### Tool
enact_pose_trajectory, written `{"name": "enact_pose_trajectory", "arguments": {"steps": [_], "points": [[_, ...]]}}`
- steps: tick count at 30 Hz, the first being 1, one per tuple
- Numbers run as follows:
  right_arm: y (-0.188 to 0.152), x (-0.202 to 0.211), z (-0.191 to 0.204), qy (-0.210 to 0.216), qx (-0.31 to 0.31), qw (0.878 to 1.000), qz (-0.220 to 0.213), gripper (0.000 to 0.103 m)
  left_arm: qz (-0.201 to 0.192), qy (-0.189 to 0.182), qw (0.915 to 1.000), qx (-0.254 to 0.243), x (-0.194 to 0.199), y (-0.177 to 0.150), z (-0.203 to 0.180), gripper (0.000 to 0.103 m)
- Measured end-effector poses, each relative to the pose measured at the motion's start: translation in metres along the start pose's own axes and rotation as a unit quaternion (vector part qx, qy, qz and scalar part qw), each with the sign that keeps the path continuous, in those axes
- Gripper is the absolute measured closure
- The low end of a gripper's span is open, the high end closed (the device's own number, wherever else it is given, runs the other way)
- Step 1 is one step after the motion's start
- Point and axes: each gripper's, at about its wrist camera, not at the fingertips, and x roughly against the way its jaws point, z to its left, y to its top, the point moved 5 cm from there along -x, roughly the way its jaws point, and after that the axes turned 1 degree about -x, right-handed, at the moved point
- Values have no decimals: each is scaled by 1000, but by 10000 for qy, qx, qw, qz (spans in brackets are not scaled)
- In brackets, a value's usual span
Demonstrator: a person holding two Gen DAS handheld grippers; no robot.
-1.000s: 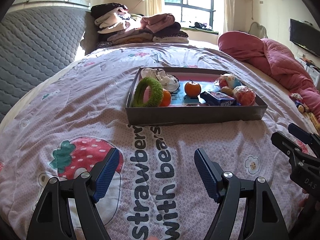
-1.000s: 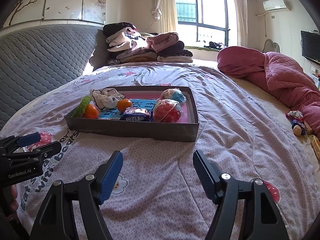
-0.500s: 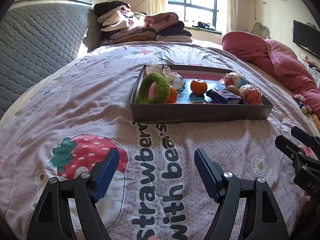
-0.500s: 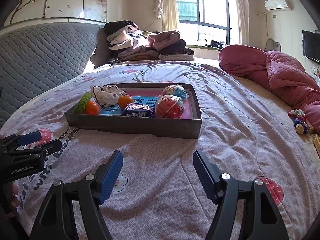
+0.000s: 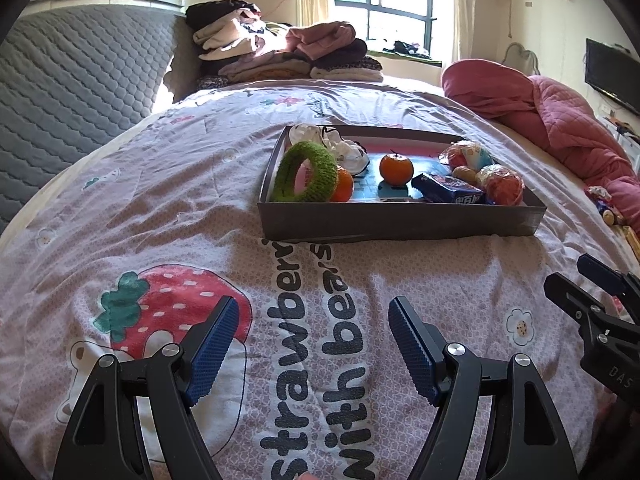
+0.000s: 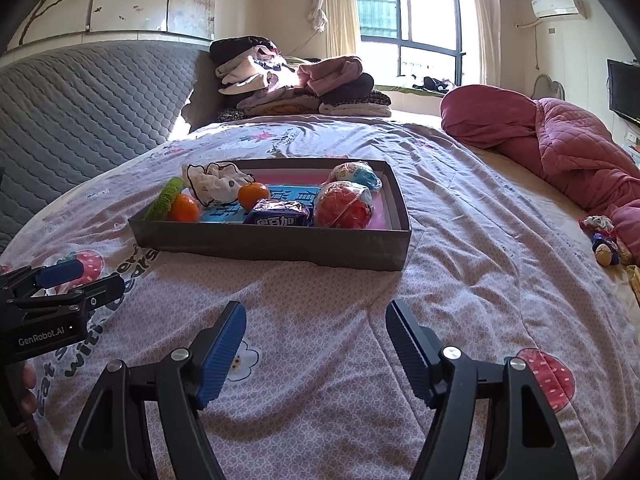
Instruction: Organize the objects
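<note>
A shallow grey box (image 5: 400, 224) (image 6: 272, 246) lies on the bed ahead of both grippers. Inside are a green knitted ring (image 5: 306, 172) (image 6: 165, 197), two tangerines (image 5: 396, 168) (image 6: 253, 195) (image 6: 183, 208), a white frilly scrunchie (image 5: 344, 148) (image 6: 216, 182), a purple snack pack (image 5: 450, 189) (image 6: 282, 213) and two wrapped round snacks (image 5: 500, 184) (image 6: 343, 205). My left gripper (image 5: 314, 320) is open over the strawberry-print cover, empty. My right gripper (image 6: 316, 322) is open too, empty, short of the box's near wall.
A pink floral bedcover (image 6: 460, 240) spreads all around. Folded clothes (image 6: 296, 84) are piled at the head by the grey quilted headboard (image 6: 80, 100). A red quilt (image 6: 560, 140) lies bunched at the right, small toys (image 6: 604, 240) beside it.
Both grippers have moved slightly closer to the box, which now looks a little larger. Both stay open and empty.
</note>
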Motion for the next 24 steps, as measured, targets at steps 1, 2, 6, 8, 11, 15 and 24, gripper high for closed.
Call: {"name": "enact_pose_trajectory", "arguments": {"steps": [1, 2, 6, 8, 11, 15, 24], "points": [[0, 0, 0, 8, -9, 10000, 9, 31, 8, -3, 10000, 7, 0, 0, 0, 25], [-1, 0, 0, -1, -13, 10000, 15, 31, 21, -4, 10000, 17, -1, 0, 0, 25], [-2, 0, 0, -16, -19, 10000, 12, 31, 30, 3, 10000, -1, -1, 0, 0, 25], [-3, -1, 0, 9, -19, 10000, 24, 31, 25, 1, 10000, -24, -2, 0, -1, 25], [-3, -2, 0, -1, -14, 10000, 40, 31, 31, 11, 10000, -73, -3, -1, -2, 25], [-4, -4, 1, 7, -10, 10000, 62, 31, 69, -6, 9999, -75, -4, -2, -3, 25], [-6, -8, 1, 11, -6, 9999, 108, 31, 106, -43, 9999, -28, -8, -1, -2, 25]]}}
